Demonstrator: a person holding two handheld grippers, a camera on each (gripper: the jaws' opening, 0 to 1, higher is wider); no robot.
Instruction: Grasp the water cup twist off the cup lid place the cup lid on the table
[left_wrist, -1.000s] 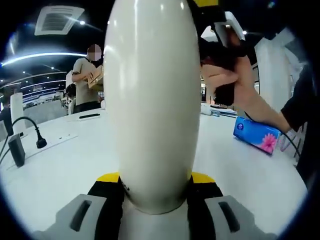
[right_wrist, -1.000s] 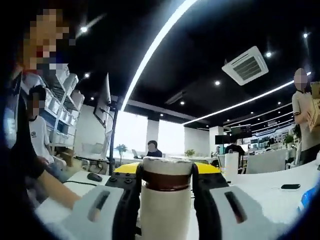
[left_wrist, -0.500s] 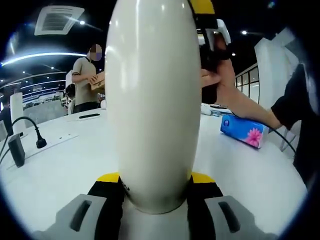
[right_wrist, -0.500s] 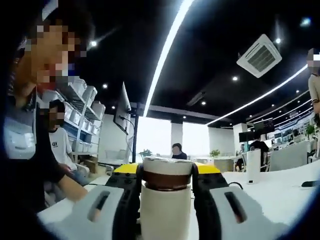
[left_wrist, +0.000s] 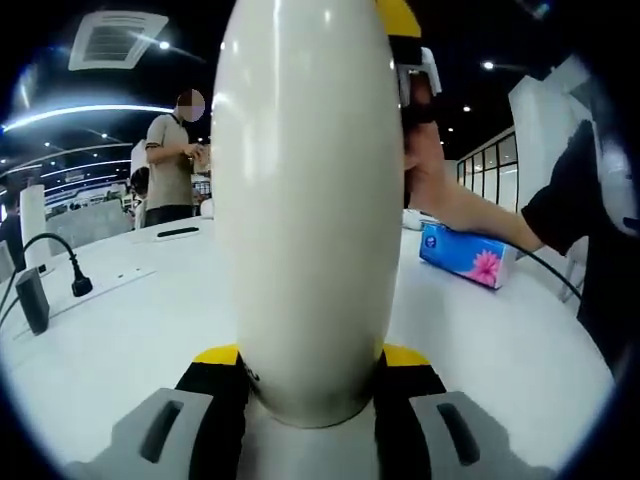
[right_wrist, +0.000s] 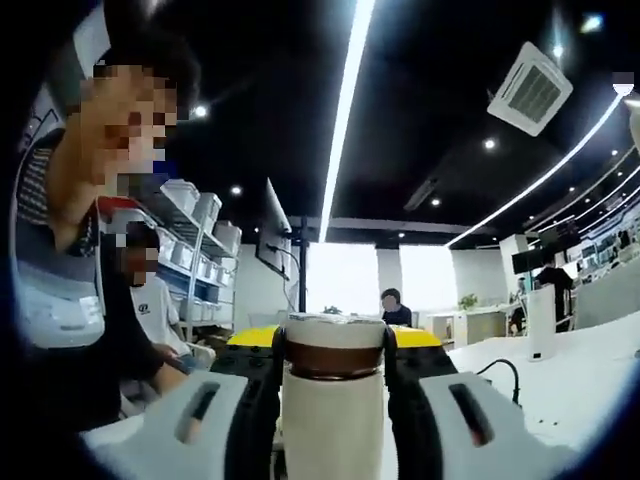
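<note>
**Both claws clamped on the water cup, lid still seated**

Left gripper view: the left claw (left_wrist: 310, 375) is clenched around the body of the water cup (left_wrist: 308, 200). The cream-white body stands upright between the yellow-and-black jaws, and both jaws press against its lower part. The cup is held over the white tabletop (left_wrist: 130, 330); I cannot tell whether its base touches the surface. At the upper right edge of the cup body, the right claw (left_wrist: 408, 60) comes into view, with a person's hand (left_wrist: 425, 165) and forearm behind it and a dark sleeve (left_wrist: 575, 190) further right.

Right gripper view: the right claw (right_wrist: 334, 375) grips the top of the same cup. Its jaws close on either side of the cup lid (right_wrist: 335, 345), a pale cap with a brown band beneath it. The lid sits on the cup, with the white body directly below it.

Surroundings, left gripper view: a blue tissue pack (left_wrist: 462, 255) with a pink flower print lies on the tabletop to the right of the cup, well apart from it. To the left, a black power adapter (left_wrist: 33, 298) and a cable plug (left_wrist: 80, 285) rest on the tabletop near a white power strip (left_wrist: 110, 280). A dark phone (left_wrist: 178, 232) lies further back. A person in a khaki shirt (left_wrist: 172, 170) stands behind the tabletop.
</note>
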